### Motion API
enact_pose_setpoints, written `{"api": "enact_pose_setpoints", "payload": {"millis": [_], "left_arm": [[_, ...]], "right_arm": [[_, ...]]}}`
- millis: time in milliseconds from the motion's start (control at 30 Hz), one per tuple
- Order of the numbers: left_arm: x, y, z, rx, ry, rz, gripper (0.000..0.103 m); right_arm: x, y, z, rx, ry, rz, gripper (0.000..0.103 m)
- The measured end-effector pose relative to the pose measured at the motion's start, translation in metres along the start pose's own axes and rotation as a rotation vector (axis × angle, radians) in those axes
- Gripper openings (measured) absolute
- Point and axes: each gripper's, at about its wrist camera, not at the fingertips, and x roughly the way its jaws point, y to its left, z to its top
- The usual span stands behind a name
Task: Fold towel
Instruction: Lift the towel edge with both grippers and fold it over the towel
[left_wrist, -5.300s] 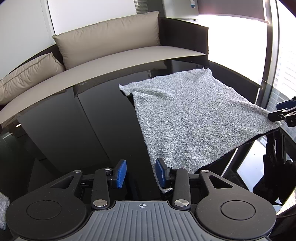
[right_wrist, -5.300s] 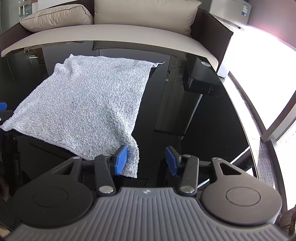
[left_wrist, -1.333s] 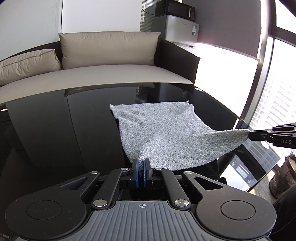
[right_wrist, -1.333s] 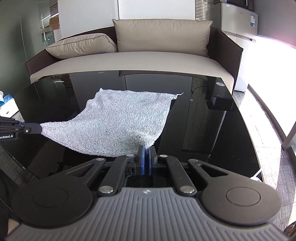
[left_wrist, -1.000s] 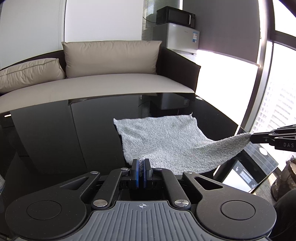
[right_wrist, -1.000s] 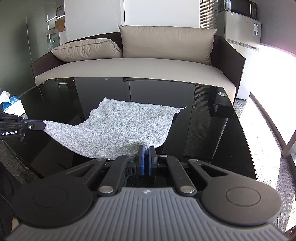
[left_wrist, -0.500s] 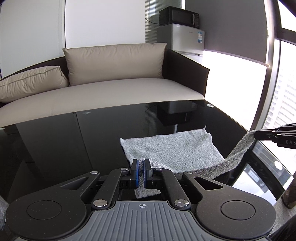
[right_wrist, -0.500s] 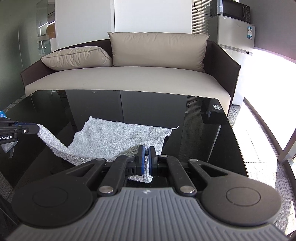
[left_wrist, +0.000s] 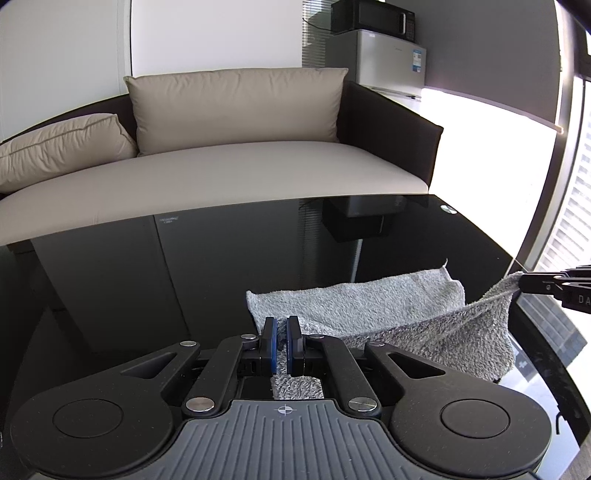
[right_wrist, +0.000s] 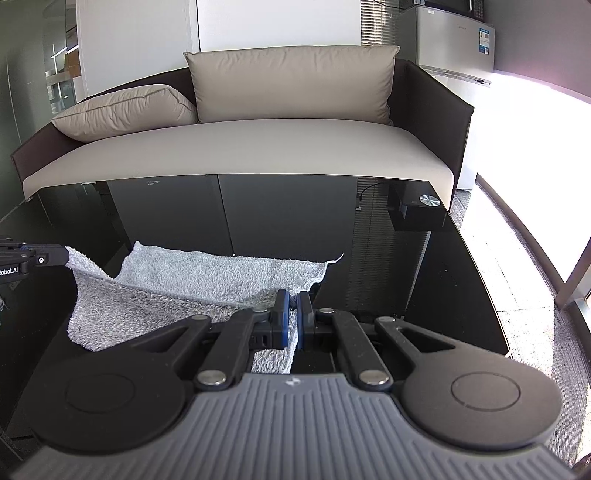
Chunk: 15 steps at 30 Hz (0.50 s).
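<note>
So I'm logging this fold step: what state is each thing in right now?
towel: half folded, far part flat on table, near edge lifted
left gripper: shut on towel corner
right gripper: shut on towel corner
table: glossy black, bearing the towel

- White letters "obot.AI", cut off at the frame edge, on the left hand-held gripper (right_wrist: 55, 256).
- White letters "DA", cut off, on the right hand-held gripper (left_wrist: 524, 282).
- Fridge (left_wrist: 384, 61) label: unreadable.

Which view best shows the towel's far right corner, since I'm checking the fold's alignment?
The right wrist view: the towel's far right corner stands out sharply against the black table. The left wrist view shows that corner too, smaller and further off-centre.
</note>
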Motion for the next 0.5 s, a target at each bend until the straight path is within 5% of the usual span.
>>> {"api": "enact_pose_setpoints", "payload": {"millis": [500], "left_arm": [[0.047,0.008,0.011,-0.015,0.029,0.014,0.004]], "right_arm": [[0.054,-0.003,0.019,-0.014,0.019,-0.006,0.004]]}}
